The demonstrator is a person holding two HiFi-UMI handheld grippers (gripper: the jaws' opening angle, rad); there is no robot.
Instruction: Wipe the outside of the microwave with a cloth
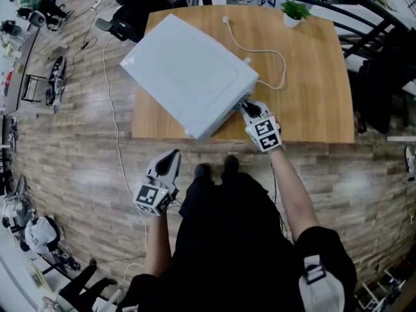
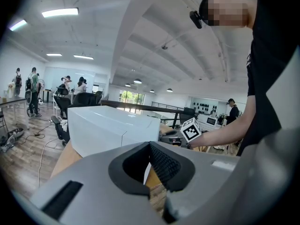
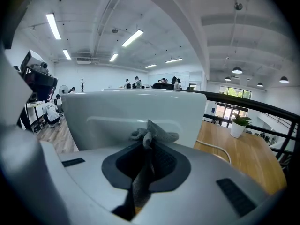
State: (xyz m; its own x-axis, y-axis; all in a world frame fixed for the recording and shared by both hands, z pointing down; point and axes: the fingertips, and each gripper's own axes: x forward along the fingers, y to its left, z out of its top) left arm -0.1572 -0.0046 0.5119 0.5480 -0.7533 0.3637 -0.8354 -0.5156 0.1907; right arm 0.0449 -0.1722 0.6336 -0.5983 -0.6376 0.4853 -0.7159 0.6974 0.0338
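Note:
The white microwave [image 1: 188, 73] lies at an angle on the wooden table [image 1: 312, 96], one corner near the table's front edge. My right gripper [image 1: 246, 107] is pressed to the microwave's right-hand side, shut on a grey cloth [image 3: 149, 135] that bunches out past the jaws against the white wall [image 3: 131, 111]. My left gripper [image 1: 170, 158] hangs below the table's front edge over the floor, shut with nothing in it. In the left gripper view the microwave [image 2: 108, 125] shows ahead, with the right gripper's marker cube [image 2: 191, 130] beside it.
A white power cord [image 1: 266, 51] loops over the table behind the microwave. A small potted plant [image 1: 294, 10] stands at the far edge. Black chairs [image 1: 130, 12] sit beyond the table's left corner. A thin cable [image 1: 114, 109] runs over the brick floor.

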